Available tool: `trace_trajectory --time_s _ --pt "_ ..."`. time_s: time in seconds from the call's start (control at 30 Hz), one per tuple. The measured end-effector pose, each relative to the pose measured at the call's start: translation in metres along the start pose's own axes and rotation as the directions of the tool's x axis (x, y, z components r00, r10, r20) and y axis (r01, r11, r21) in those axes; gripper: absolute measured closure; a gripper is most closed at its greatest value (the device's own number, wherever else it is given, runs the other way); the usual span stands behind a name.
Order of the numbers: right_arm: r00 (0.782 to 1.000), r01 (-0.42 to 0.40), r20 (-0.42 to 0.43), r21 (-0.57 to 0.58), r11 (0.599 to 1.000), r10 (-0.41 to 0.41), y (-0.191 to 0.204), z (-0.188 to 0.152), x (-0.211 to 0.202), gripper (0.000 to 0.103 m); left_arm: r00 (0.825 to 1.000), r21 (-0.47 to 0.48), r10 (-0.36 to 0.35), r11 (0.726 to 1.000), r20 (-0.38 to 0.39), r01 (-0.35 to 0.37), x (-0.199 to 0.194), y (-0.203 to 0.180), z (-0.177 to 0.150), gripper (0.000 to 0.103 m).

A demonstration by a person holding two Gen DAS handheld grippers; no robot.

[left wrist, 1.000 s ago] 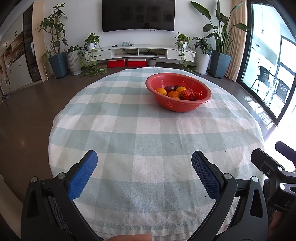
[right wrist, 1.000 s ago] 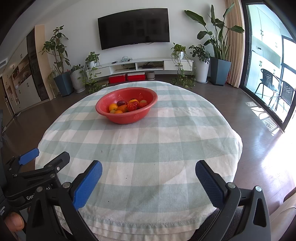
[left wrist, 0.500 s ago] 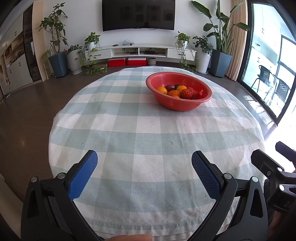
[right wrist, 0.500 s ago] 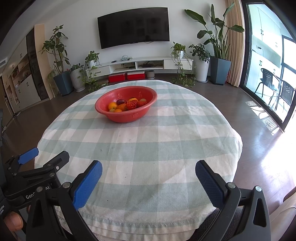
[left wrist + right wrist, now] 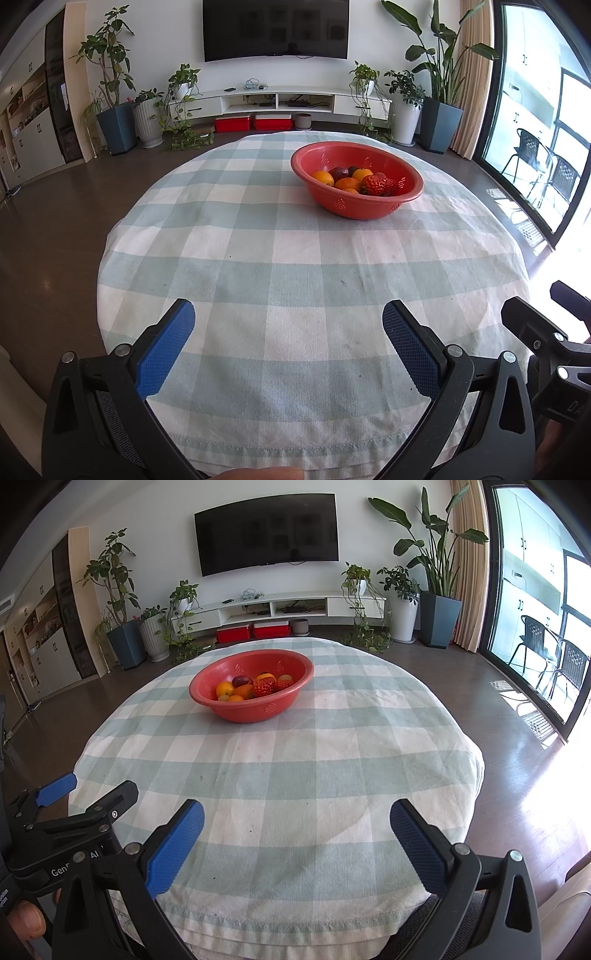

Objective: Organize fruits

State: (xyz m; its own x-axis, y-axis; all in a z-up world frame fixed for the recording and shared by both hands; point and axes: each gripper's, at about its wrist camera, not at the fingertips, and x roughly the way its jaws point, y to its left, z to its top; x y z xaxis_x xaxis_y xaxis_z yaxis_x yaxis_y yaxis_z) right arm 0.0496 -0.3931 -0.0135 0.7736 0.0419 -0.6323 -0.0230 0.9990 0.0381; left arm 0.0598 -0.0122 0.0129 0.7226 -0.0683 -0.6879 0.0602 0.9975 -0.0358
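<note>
A red perforated bowl (image 5: 373,208) (image 5: 258,709) stands on the far half of a round table with a green-and-white checked cloth (image 5: 280,280) (image 5: 295,775). In it lie oranges (image 5: 323,178) (image 5: 224,689), a dark plum (image 5: 338,172) (image 5: 242,681) and strawberries (image 5: 375,183) (image 5: 263,688). My left gripper (image 5: 288,325) hovers open over the near edge of the table, well short of the bowl. My right gripper (image 5: 296,825) is open beside it, also at the near edge. Nothing sits between either pair of blue pads.
The right gripper's body (image 5: 546,347) shows at the right edge of the left wrist view, and the left gripper's body (image 5: 70,819) at the lower left of the right wrist view. Beyond the table are potted plants (image 5: 114,125), a low TV shelf (image 5: 277,99) and a glass door (image 5: 535,122).
Both views have shifted very slightly; the bowl sits a touch lower in the frames. Both grippers stay open and empty.
</note>
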Motion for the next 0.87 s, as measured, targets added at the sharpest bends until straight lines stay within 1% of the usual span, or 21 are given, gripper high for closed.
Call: trace_trajectory --time_s 0.47,0.63,0.8,0.87 --pt "1.0 0.001 -0.003 -0.001 1.0 -0.001 0.0 0.001 -0.001 0.0 1.0 0.001 -0.002 1.0 -0.002 0.002 -0.001 -0.001 0.001 0.0" --pt "1.0 0.004 -0.008 -0.002 1.0 -0.004 -0.001 -0.001 -0.001 0.0 1.0 0.005 -0.001 1.0 0.002 0.001 0.0 0.0 -0.004 0.0" --pt "1.0 0.009 -0.019 0.004 1.0 -0.009 -0.006 -0.008 -0.004 0.0 0.999 0.018 0.031 0.999 0.029 -0.031 -0.006 0.002 -0.008 0.0" --pt "1.0 0.009 -0.021 0.007 1.0 -0.009 -0.008 -0.013 -0.006 0.0 0.999 0.019 0.03 0.999 0.03 -0.031 -0.007 0.002 -0.008 0.0"
